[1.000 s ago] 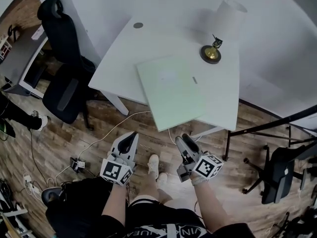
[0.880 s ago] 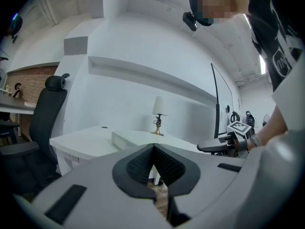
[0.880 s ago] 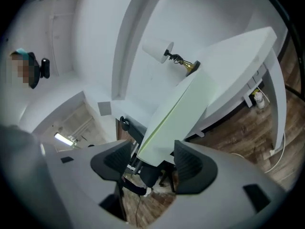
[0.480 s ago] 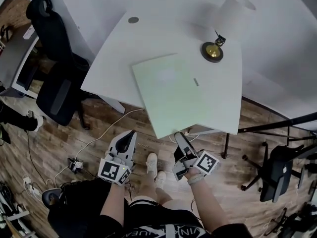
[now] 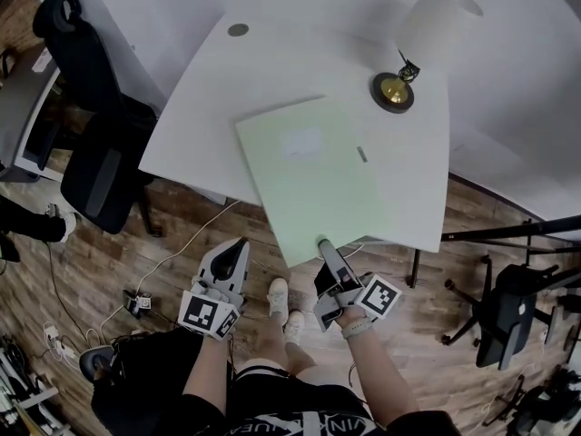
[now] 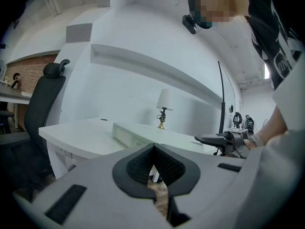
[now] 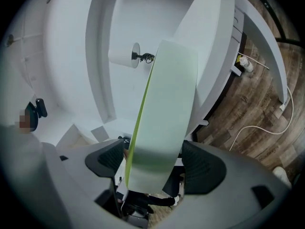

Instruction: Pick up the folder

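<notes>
Folder [image 5: 313, 175] corner between opening jaws of right gripper [image 5: 321, 243]
The pale green folder lies flat on the white table [image 5: 200, 107], near corner overhanging its edge, untouched by either pad; the left gripper [image 5: 238, 247] hangs alongside, short of the table, jaws together.
</notes>
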### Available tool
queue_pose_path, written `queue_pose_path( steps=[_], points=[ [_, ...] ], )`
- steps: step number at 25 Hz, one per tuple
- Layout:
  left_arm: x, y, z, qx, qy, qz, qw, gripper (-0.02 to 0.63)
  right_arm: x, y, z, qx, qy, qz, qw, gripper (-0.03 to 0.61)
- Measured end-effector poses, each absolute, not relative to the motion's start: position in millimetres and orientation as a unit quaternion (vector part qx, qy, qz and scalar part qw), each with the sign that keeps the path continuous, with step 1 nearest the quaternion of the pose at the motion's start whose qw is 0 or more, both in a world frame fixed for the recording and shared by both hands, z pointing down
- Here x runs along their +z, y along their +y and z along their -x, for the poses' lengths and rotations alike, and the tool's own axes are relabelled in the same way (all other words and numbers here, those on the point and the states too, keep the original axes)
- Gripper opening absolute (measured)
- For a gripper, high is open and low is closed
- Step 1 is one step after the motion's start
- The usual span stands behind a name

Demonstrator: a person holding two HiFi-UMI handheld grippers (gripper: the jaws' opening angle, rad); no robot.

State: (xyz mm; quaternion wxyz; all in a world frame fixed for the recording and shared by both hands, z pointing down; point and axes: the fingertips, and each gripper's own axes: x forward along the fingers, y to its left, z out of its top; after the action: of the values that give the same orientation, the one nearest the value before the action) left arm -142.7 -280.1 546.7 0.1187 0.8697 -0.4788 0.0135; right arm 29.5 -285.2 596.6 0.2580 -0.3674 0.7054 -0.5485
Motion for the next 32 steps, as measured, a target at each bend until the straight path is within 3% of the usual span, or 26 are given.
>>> queue_pose_path(
  steps=[26,32],
  points=[
    [576.5,-302.9,149.4,0.014,-0.479,-0.866,0.142,0.012,607.1,-318.1,-2.8,-0.58,0.687,0.312,0.306,0.351],
    [571.0,-302.2,153.6,0.009,-0.483,-0.865,0.138,0.012,607.7,-316.4,-7.2,-0.584,0.679,0.317,0.313,0.313]
  ],
)
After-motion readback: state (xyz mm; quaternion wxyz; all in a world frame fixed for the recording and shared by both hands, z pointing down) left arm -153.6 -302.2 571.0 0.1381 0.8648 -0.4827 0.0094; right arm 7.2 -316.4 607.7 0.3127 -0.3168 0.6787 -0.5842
